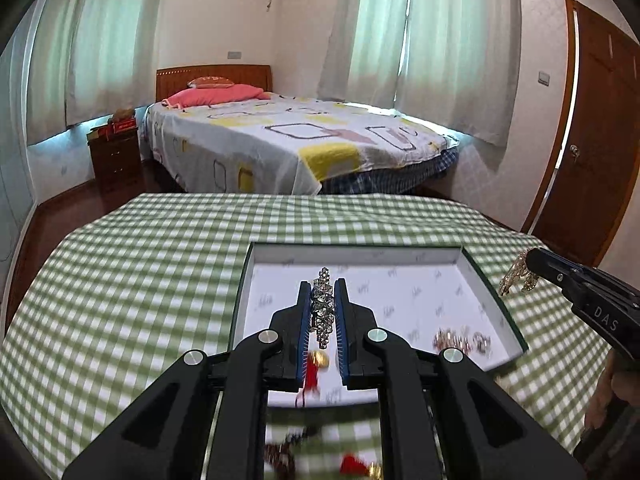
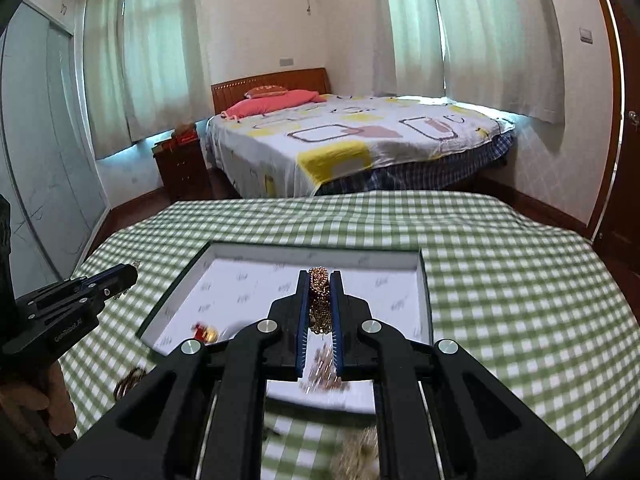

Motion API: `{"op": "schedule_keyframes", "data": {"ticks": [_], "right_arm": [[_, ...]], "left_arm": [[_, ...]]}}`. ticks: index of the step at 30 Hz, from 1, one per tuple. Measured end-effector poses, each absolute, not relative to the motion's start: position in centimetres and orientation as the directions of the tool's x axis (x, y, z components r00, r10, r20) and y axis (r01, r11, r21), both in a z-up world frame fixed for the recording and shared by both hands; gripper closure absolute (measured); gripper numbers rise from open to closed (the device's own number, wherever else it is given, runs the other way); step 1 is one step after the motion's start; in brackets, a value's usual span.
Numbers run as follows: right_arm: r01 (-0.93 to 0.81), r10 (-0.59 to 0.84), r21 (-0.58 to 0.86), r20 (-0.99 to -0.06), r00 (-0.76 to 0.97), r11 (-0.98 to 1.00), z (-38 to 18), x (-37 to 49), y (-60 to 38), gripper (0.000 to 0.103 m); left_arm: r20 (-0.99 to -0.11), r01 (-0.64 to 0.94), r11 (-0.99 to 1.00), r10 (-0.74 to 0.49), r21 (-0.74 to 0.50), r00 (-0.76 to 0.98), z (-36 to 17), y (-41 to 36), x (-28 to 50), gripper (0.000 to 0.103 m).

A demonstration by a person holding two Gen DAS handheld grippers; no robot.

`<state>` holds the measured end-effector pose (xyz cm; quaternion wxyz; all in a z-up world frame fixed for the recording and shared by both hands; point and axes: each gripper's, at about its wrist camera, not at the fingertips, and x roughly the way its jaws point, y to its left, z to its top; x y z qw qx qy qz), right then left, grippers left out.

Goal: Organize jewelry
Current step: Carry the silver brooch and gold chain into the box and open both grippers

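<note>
Left hand-held gripper (image 1: 324,312): black plastic linkage, blue ribbed pads, clamped on a silver chain (image 1: 322,308) of faceted, glittering links, held above the box. Right hand-held gripper (image 2: 320,304): same build, pressed together on a bunched gold chain (image 2: 319,300) of fine links; side lettering "DAS" legible in the left view. Box (image 2: 424,280): shallow, rectangular, dark-edged cardboard, white lining printed with a faint repeated mark, unreadable. Inside, near left: small red-and-gold charm (image 2: 204,333); near right: blurred coppery cluster (image 1: 462,340), possibly a bracelet. Counter (image 1: 140,280): soft green-and-white gingham cloth, rounded far edge; wide open cloth left, right and far of the box. Loose blurred pieces on the cloth at the near edge, including a dark ring-shaped item (image 2: 128,384). Beyond: bed (image 1: 280,136) with patterned sheet, wooden door (image 1: 592,140) far right.
</note>
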<state>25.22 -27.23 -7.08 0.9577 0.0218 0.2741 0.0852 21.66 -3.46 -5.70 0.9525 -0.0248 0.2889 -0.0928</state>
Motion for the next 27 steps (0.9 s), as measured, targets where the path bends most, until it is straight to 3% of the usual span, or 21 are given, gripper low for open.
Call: {"op": "schedule_keyframes", "data": {"ticks": [9,27], "right_arm": [[-0.118,0.129,0.054,-0.548,0.826,0.991,-8.6,31.8,-28.6,0.093],[-0.082,0.122,0.090,-0.773,0.622,0.993,-15.9,41.0,-29.9,0.093]], "left_arm": [[-0.583,0.156,0.986,-0.159,-0.056,0.797,-7.2,-4.8,28.6,0.091],[-0.802,0.120,0.989,-0.138,-0.082,0.581,-14.5,-4.9,38.1,0.091]]}}
